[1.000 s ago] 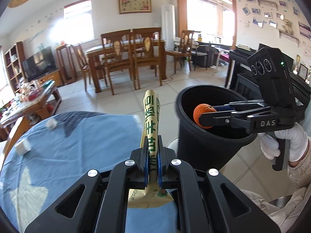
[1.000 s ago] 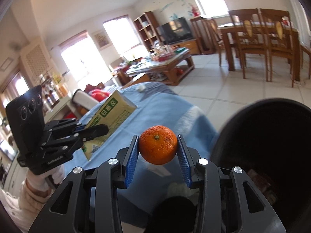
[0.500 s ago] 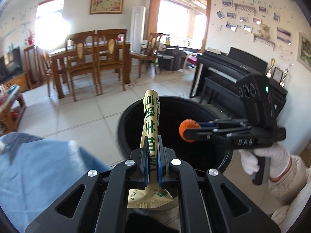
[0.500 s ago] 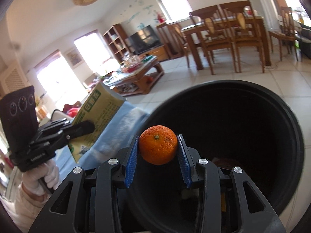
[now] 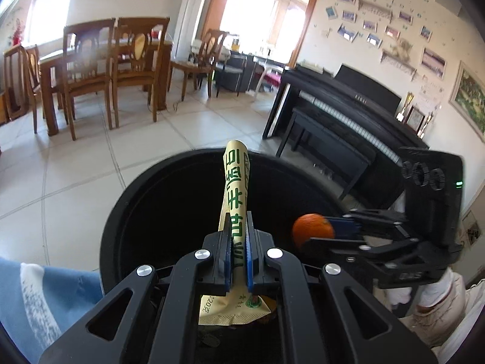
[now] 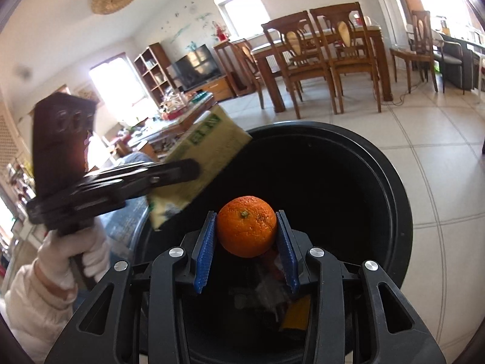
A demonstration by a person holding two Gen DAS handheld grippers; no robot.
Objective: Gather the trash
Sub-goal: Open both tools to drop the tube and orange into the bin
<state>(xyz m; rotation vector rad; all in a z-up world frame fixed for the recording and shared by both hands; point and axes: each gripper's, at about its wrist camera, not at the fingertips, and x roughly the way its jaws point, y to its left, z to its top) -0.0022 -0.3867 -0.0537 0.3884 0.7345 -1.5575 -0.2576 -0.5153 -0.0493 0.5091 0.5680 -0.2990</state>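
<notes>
Drop step in hand, by look of it.

Left gripper (image 5: 238,257): clamped on packet (image 5: 235,209), centre frame, over bin (image 5: 109,227) mouth.

Right gripper (image 6: 246,241): clamped on orange (image 6: 247,226), lower centre, above bin.

Next: spread fingers, let both fall.

Count: two grippers, one packet, one orange, one bin.

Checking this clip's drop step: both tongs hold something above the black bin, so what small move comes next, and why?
Probably open both tongs. The orange in the right tongs and the packet in the left tongs both hang over the bin mouth, so they should fall inside.
</notes>
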